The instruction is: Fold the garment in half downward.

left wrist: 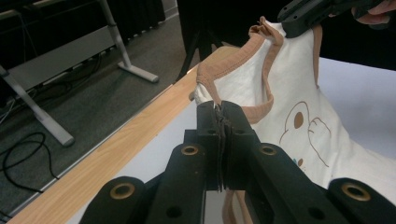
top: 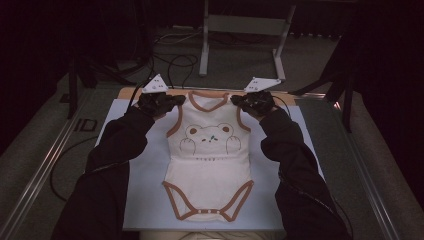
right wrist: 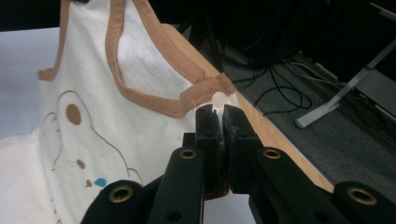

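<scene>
Soft cream cotton bodysuit [top: 209, 165] with tan ribbed binding and a bear print, lying on the pale blue mat [top: 142, 200], each shoulder strap pinched by the left gripper [top: 176, 101] and right gripper [top: 235, 101]; raising both evenly should keep the cloth unwrinkled.

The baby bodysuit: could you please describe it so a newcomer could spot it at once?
On the pale blue mat covering the table lies a cream sleeveless baby bodysuit. Brown trim and a bear face on its chest mark it out, with both shoulder straps pinched by grippers.
</scene>
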Available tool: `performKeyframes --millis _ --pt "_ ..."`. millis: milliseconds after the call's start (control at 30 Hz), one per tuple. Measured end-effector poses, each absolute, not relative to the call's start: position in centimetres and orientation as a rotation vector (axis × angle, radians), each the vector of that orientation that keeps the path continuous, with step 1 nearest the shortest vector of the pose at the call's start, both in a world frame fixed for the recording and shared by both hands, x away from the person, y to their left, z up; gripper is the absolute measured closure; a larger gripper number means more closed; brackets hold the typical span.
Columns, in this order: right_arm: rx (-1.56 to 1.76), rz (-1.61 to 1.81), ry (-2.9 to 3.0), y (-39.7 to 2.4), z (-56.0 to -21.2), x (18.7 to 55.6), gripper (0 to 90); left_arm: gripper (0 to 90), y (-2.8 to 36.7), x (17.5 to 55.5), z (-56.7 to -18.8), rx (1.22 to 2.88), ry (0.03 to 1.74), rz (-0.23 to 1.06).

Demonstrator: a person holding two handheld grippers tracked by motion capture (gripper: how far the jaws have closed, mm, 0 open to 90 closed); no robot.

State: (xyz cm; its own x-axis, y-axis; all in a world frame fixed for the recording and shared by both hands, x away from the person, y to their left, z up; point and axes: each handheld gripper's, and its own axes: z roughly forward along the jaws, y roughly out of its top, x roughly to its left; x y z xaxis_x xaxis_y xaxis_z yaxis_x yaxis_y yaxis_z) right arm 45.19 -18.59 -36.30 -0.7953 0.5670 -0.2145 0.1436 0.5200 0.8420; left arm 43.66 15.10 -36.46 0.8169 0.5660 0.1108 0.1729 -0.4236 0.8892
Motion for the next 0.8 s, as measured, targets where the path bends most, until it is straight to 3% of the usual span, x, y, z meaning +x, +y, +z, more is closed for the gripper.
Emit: performKeyframes --millis 800 --pt "0.513 1.240 2.362 -19.4 -40.6 38.4 85.7 88.5 15.0 37.9 -40.1 2.040 0.418 0.390"
